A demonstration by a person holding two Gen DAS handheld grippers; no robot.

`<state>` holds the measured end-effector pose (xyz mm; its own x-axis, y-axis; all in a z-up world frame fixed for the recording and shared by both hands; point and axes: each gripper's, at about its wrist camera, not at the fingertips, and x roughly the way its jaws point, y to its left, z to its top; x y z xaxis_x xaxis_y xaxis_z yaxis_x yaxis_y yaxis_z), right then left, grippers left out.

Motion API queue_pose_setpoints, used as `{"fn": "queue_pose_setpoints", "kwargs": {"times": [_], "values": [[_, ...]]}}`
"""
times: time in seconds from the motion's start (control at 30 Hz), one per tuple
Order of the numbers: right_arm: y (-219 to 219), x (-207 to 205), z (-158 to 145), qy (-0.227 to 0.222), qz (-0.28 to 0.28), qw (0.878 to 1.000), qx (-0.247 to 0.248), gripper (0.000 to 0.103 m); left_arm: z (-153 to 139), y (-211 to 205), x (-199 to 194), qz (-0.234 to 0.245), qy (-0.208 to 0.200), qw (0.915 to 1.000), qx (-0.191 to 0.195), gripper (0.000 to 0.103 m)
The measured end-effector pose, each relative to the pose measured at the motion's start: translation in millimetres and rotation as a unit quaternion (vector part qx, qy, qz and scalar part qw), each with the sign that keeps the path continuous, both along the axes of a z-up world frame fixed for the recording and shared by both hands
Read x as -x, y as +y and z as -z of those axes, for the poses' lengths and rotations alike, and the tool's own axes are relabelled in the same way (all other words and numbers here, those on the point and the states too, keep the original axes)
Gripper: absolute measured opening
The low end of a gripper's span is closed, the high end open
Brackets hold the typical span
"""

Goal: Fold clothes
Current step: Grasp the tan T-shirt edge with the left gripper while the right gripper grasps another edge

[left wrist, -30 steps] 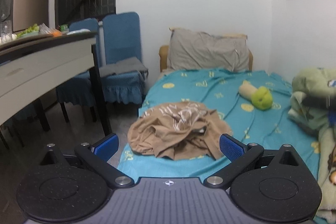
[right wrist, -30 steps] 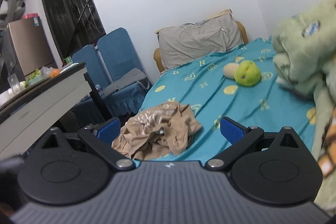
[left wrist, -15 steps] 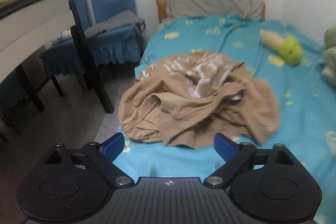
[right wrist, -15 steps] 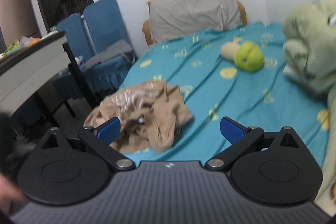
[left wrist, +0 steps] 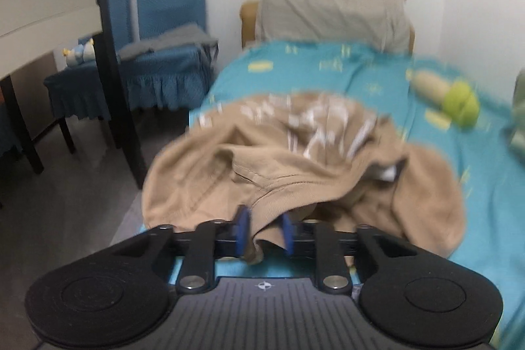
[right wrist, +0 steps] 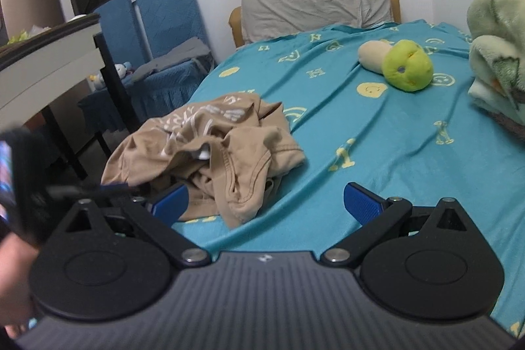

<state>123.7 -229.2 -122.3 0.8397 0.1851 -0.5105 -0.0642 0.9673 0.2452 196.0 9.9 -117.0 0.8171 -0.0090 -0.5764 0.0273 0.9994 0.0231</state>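
A crumpled tan t-shirt [left wrist: 295, 166] with white print lies at the near left corner of the bed; it also shows in the right wrist view [right wrist: 210, 150]. My left gripper [left wrist: 262, 230] is shut on a near hem of the tan t-shirt, cloth bunched between its blue pads. My right gripper [right wrist: 265, 202] is open and empty, low over the bed, with its left pad [right wrist: 170, 202] beside the shirt's near edge. The left gripper's body shows at the left edge of the right wrist view [right wrist: 19, 186].
The bed has a teal sheet [right wrist: 377, 133]. A green plush toy [right wrist: 407, 66] and a grey pillow [right wrist: 311, 2] lie further back. A green blanket pile [right wrist: 498, 48] sits at the right. Blue chairs [left wrist: 157, 54] and a desk [left wrist: 49, 15] stand left of the bed.
My left gripper moved down to the shirt's near edge and closed on its hem. My right gripper came closer to the shirt and stays open.
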Motion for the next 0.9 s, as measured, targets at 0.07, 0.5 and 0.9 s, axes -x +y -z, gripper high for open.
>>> {"fn": "queue_pose_setpoints", "kwargs": {"times": [0.07, 0.5, 0.9], "values": [[-0.6, 0.4, 0.1, -0.001, 0.003, 1.000, 0.002, 0.103, -12.1, 1.3, 8.1, 0.004, -0.020, 0.9998, -0.002, 0.014], [10.3, 25.4, -13.8, -0.032, -0.005, 0.999, 0.010, 0.103, -89.5, 11.1, 121.6, 0.043, -0.103, 0.9921, 0.057, 0.009], [49.4, -7.6, 19.7, 0.055, -0.011, 0.998, -0.024, 0.072, -92.2, 30.3, 146.7, 0.029, -0.101, 0.9882, 0.112, 0.009]]}}
